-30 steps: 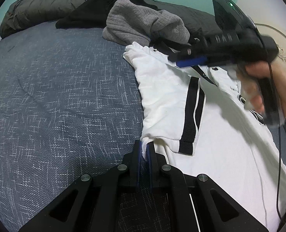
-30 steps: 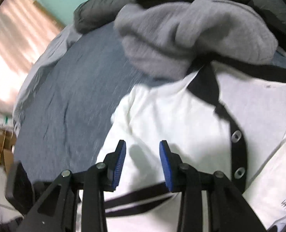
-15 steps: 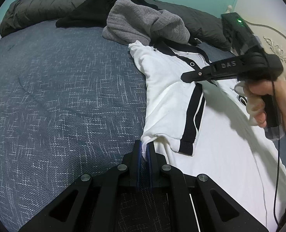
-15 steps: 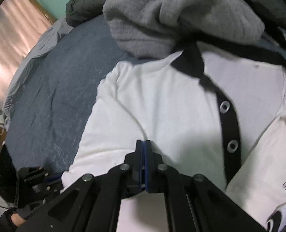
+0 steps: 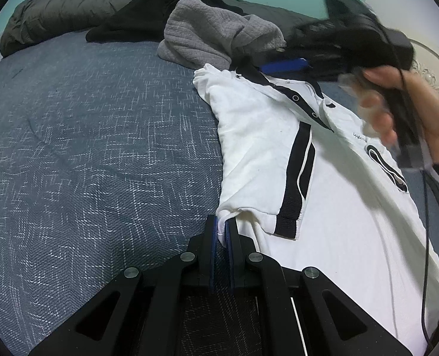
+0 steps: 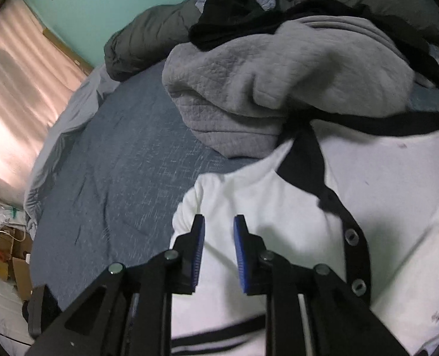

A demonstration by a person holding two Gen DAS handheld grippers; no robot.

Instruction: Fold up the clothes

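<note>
A white polo shirt with a black collar, black placket and black-banded sleeve lies on the blue-grey bedspread. My left gripper is shut on a pinch of the shirt's left edge, near the armpit. My right gripper hovers over the shirt's shoulder, its jaws opening, and nothing is between them. In the left wrist view the right gripper, held by a person's hand, appears blurred above the collar.
A grey quilted garment lies heaped just beyond the collar, with black clothing and a dark olive duvet behind it. The bed's left side drops off toward a curtain and cardboard boxes.
The right gripper shut over the shirt's chest half a second ago, then lifted toward the collar and shoulder with its jaws parting. The left gripper has kept its pinch unmoved.
</note>
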